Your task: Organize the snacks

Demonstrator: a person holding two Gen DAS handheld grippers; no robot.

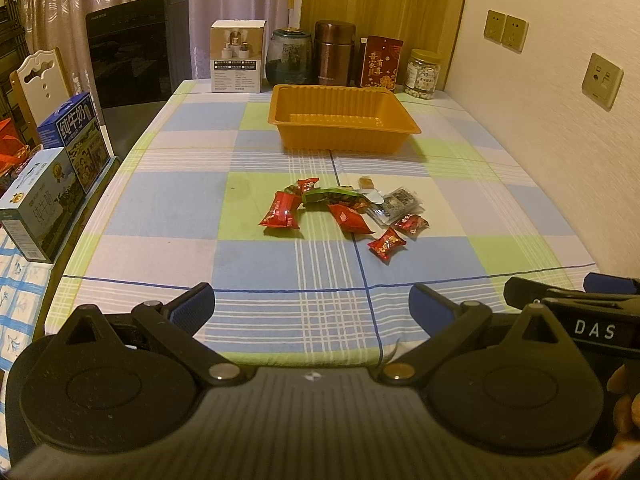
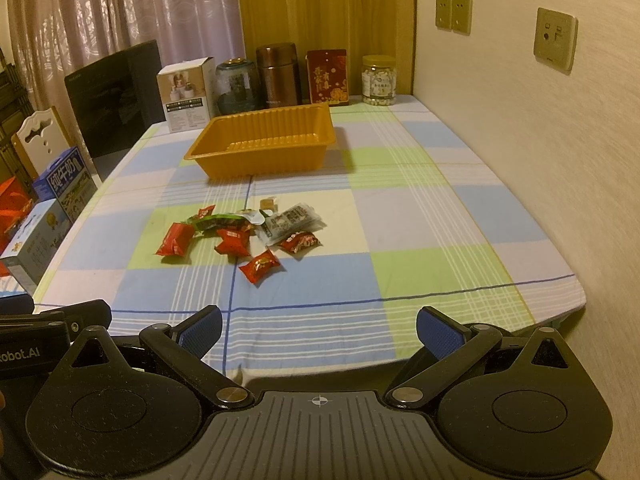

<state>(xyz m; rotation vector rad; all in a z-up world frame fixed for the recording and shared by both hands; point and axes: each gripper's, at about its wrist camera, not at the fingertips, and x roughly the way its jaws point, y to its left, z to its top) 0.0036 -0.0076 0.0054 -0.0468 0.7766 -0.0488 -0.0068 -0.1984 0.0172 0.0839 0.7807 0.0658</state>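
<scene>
The snacks (image 1: pixel 344 210) sit in a loose heap near the middle of the checked tablecloth (image 1: pixel 256 264), red wrappers mostly; one long red packet (image 1: pixel 281 211) lies on the left edge of the heap, a green-edged packet (image 1: pixel 332 197) runs across the centre, a clear grey packet (image 1: pixel 394 205) sits on the right, and a small red candy (image 1: pixel 386 243) lies apart on the near side, closest to the grippers; a tiny brown cube (image 1: pixel 365 182) rests just behind the pile; beyond all that stands the orange tray (image 1: pixel 400 114), ribbed walls, nothing showing inside it, well apart from the heap; the left gripper (image 1: pixel 312 304) hangs over the near edge of the table, blue pads spread wide and nothing between them; the right gripper (image 2: pixel 319 330) sits alongside it, likewise wide apart and holding nothing, its black body showing at the right edge of the left wrist view; along the back of the table stand a white box (image 1: pixel 238 56), a dark glass jar (image 1: pixel 291 57), a brown flask (image 1: pixel 334 53), a red pouch (image 1: pixel 380 63) and a clear jar of pale pieces (image 1: pixel 422 74); blue milk cartons (image 1: pixel 60 160) are stacked off the table's left side.
</scene>
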